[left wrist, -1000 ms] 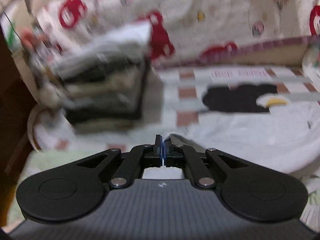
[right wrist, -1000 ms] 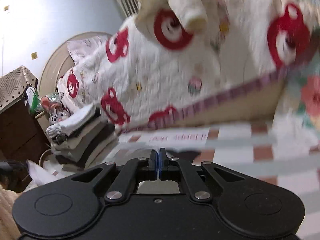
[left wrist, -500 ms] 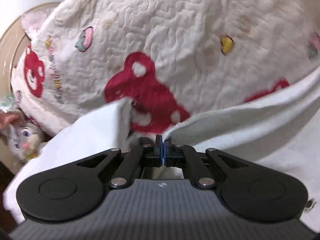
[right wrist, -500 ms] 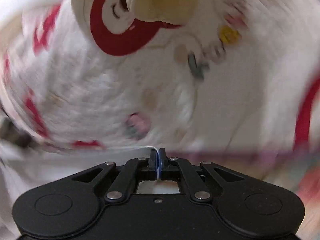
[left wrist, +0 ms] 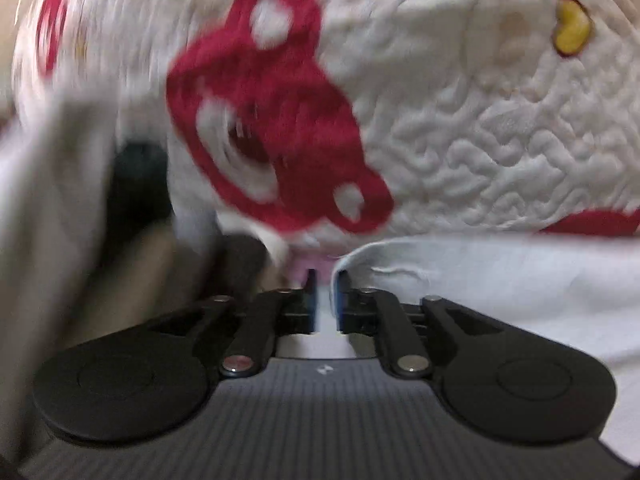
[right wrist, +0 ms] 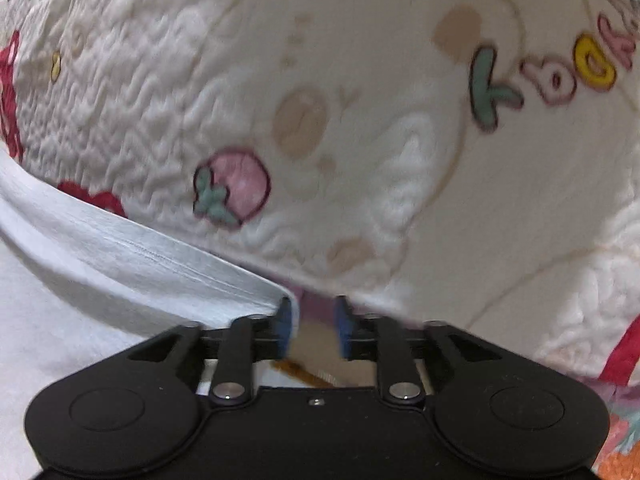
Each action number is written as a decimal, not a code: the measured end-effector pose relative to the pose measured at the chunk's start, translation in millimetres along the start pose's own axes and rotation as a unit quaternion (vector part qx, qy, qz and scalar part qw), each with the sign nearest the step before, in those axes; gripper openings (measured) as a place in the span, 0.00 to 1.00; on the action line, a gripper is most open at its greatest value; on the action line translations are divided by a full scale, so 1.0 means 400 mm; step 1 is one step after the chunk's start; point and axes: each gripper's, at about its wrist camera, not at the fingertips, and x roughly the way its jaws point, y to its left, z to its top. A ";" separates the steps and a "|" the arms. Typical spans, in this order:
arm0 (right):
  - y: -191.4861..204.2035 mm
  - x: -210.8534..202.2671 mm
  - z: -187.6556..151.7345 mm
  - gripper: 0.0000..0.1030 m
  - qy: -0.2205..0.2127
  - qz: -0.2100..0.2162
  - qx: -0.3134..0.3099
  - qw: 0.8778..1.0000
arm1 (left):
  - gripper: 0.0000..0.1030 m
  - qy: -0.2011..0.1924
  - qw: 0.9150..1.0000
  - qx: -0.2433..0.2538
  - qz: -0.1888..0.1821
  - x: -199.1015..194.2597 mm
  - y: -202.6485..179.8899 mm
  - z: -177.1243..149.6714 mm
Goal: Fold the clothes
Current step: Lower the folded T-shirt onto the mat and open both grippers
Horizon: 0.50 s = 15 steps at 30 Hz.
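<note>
Both grippers, left (left wrist: 325,296) and right (right wrist: 311,328), have swung up against the bear-print quilt (left wrist: 460,120) and are opening their jaws off the white garment (right wrist: 120,264) (hem beside each inner pad), so this fold looks laid, with further folds probably remaining.

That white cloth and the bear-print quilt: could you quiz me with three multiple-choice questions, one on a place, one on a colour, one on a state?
1. In the right wrist view, the white cloth garment lies to which side of the right gripper?
A picture's left B picture's right C above

2. What colour are the bears on the white quilted blanket?
A blue B red C green

3. The left gripper has its fingers:
A clamped together B parted C out of view

Answers: 1 A, the cloth fills the lower left. 2 B, a red bear shows. 3 B, a gap shows; they are opening.
</note>
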 end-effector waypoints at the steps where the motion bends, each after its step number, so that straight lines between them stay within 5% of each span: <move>1: 0.008 0.009 -0.017 0.32 0.014 0.015 -0.014 1.000 | 0.38 0.013 0.999 -0.032 -0.017 0.007 0.014 -0.018; 4: 0.025 0.025 -0.079 0.33 0.021 0.013 -0.036 0.999 | 0.38 0.029 0.998 -0.045 -0.025 0.016 0.029 -0.069; 8: -0.027 0.037 -0.152 0.35 0.033 0.008 0.068 0.997 | 0.38 0.037 0.997 -0.027 -0.064 -0.009 0.052 -0.123; 12: -0.059 -0.006 -0.293 0.36 0.018 0.072 0.165 0.983 | 0.40 0.040 0.987 0.077 -0.135 -0.107 0.067 -0.239; 15: -0.039 -0.071 -0.429 0.36 0.020 0.096 0.187 0.977 | 0.40 0.043 0.971 0.165 -0.166 -0.204 0.100 -0.356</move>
